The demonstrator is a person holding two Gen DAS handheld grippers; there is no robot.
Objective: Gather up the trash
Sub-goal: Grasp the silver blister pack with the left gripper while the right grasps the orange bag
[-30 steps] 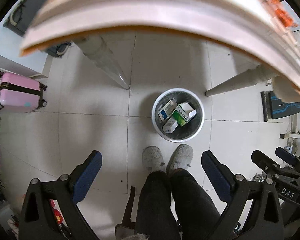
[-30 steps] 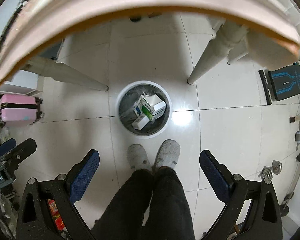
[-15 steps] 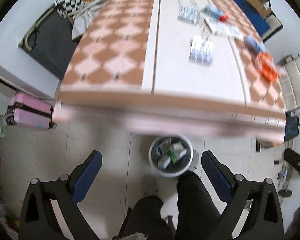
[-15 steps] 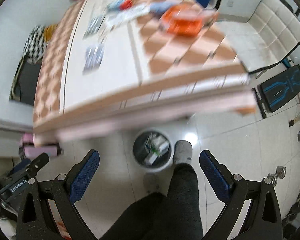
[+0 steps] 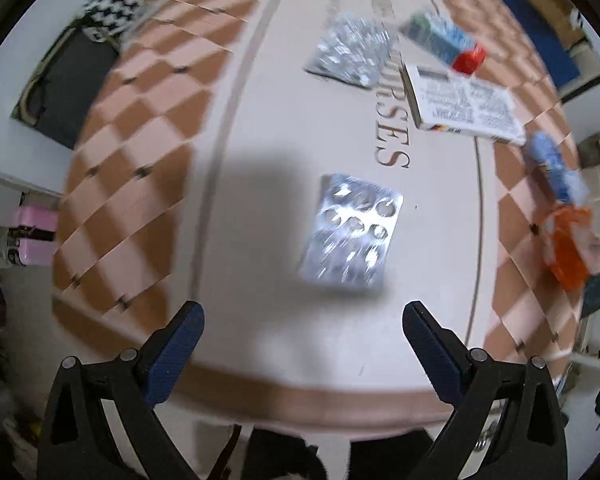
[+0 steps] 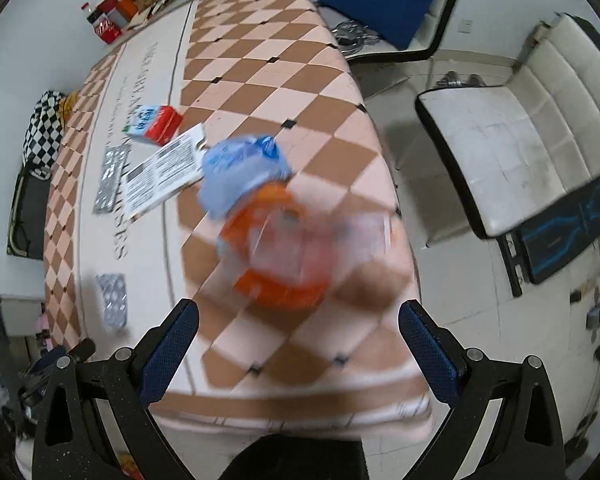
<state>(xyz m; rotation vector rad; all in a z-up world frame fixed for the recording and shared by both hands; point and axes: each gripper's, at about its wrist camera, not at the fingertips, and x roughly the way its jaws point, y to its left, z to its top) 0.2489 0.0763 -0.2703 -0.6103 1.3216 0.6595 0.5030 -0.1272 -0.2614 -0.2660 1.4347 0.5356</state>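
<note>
My left gripper [image 5: 303, 320] is open and empty above the table's near edge, just short of a silver blister pack [image 5: 352, 229]. Further back lie a second blister pack [image 5: 350, 52], a white medicine box [image 5: 462, 105] and a blue-and-red box [image 5: 444, 42]. My right gripper [image 6: 298, 320] is open and empty, just short of an orange wrapper [image 6: 284, 248] with a blue packet [image 6: 242, 170] behind it, both blurred. The white box [image 6: 164, 172], the blue-and-red box [image 6: 154, 124] and two blister packs [image 6: 112, 300] [image 6: 110, 180] also show there.
The table [image 6: 268, 60] has a pink-and-brown checked cloth with a pale lettered centre strip. Bottles and snacks [image 6: 116, 12] stand at its far end. A white chair [image 6: 512, 120] is to the right, a pink suitcase [image 5: 36, 236] on the floor to the left.
Both grippers have swung up from the bin on the floor to above the tabletop. The bin has dropped out of view. The trash on the table now lies close ahead.
</note>
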